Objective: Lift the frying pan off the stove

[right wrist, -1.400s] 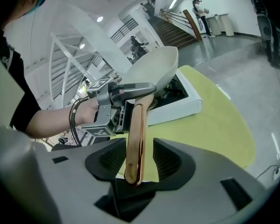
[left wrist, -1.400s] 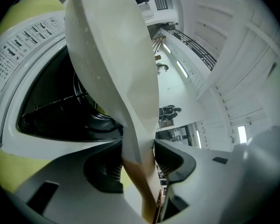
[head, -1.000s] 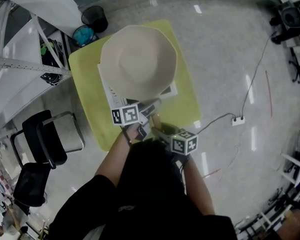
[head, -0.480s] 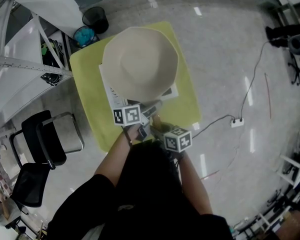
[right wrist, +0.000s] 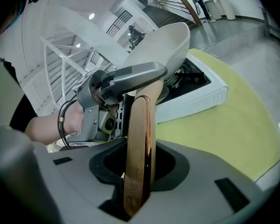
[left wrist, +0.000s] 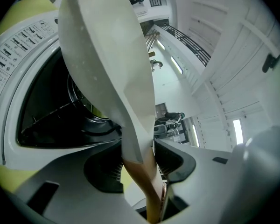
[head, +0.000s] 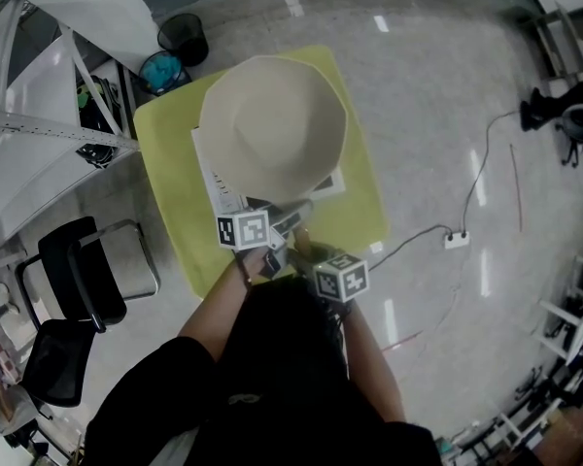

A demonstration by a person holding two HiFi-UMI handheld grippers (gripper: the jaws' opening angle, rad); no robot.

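Roughly: left gripper [left wrist: 147,149] clamped on handle [left wrist: 140,180] near the neck. Frying pan [head: 272,124] at 12 o'clock from those jaws, tilted above the stove [left wrist: 18,69], seemingly clear of the burner. Handle's long axis 12 to 6, toward person. Right gripper [right wrist: 139,169] at 5 o'clock of left, lower on same handle, jaws pinched on it. Left nearer pan. Count: one pan, one stove, one handle, two grippers, one yellow table [head: 175,212].

looks like a big open lab or workshop hall, not a real kitchen, shiny grey floor [head: 437,85], loose cable [head: 478,178] running to a power strip [head: 457,239], black office chairs [head: 78,272], white steel stairs [right wrist: 60,50], lone portable stove [right wrist: 196,94] on a yellow-green counter [head: 170,153], racks [head: 573,320] along the edge
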